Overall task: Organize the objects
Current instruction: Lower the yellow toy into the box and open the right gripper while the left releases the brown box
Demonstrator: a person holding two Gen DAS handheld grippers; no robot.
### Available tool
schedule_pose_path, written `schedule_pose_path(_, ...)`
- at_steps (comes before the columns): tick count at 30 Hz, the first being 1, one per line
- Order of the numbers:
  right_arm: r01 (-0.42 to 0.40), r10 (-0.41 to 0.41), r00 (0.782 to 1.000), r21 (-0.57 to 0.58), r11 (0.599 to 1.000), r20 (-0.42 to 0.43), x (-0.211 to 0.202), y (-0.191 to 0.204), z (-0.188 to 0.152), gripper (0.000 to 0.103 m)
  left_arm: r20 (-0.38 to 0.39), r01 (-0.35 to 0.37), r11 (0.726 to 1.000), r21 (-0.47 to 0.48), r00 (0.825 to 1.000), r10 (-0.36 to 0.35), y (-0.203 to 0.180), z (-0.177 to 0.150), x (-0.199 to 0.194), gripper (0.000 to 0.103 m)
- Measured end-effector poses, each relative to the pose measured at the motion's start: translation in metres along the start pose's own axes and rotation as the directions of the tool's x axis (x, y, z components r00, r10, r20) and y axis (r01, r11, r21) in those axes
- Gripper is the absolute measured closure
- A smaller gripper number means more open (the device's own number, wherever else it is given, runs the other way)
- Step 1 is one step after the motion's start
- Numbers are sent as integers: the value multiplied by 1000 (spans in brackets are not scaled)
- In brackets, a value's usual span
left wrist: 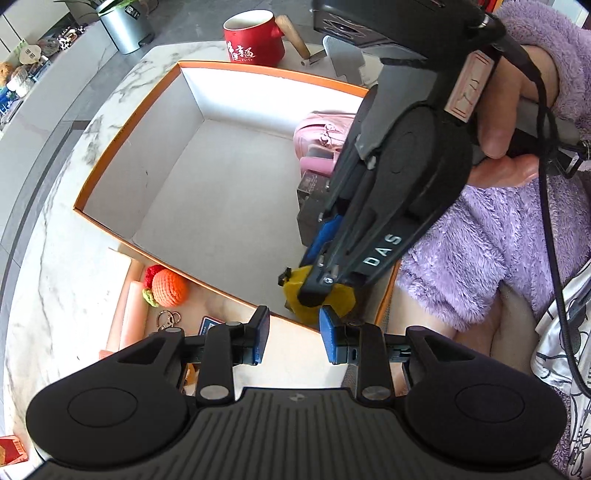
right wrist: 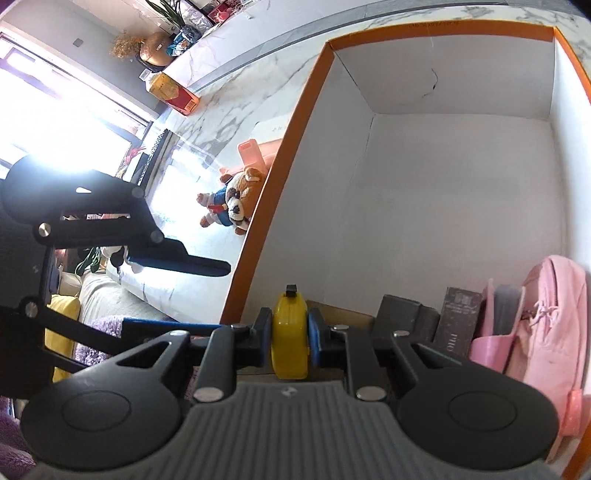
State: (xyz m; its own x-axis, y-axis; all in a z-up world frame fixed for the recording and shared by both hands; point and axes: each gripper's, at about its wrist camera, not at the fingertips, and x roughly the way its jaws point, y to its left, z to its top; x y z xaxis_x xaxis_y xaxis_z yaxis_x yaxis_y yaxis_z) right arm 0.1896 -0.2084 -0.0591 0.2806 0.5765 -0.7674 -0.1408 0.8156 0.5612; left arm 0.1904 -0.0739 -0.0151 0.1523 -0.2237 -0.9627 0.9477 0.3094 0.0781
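A large box with an orange rim and white inside stands on the marble table; it also shows in the right wrist view. My right gripper is shut on a yellow object and holds it inside the box near its near wall; the same yellow object shows in the left wrist view under the right gripper. My left gripper is open and empty, just outside the box's near rim. A pink pouch and dark boxes stand in the box's corner.
An orange crocheted fruit, a keyring and a pink case lie on the table left of the box. A plush bear lies beside the box. A red mug and a metal bin stand beyond it.
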Motion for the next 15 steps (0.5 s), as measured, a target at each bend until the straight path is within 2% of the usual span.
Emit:
schedule_pose_path(6, 77, -77, 997, -18, 997, -10, -2, 6, -4, 81, 33, -36, 999, -24, 999, 37, -5, 0, 6, 68)
schedule_pose_path(10, 176, -175, 984, -54, 983, 17, -7, 17, -14, 80, 71, -68, 992, -102, 995, 76, -6, -8, 2, 68)
schedule_pose_path(15, 260, -258, 965, -76, 963, 38, -9, 24, -26, 76, 149, -92, 977, -195, 981, 122, -12, -23, -11, 68)
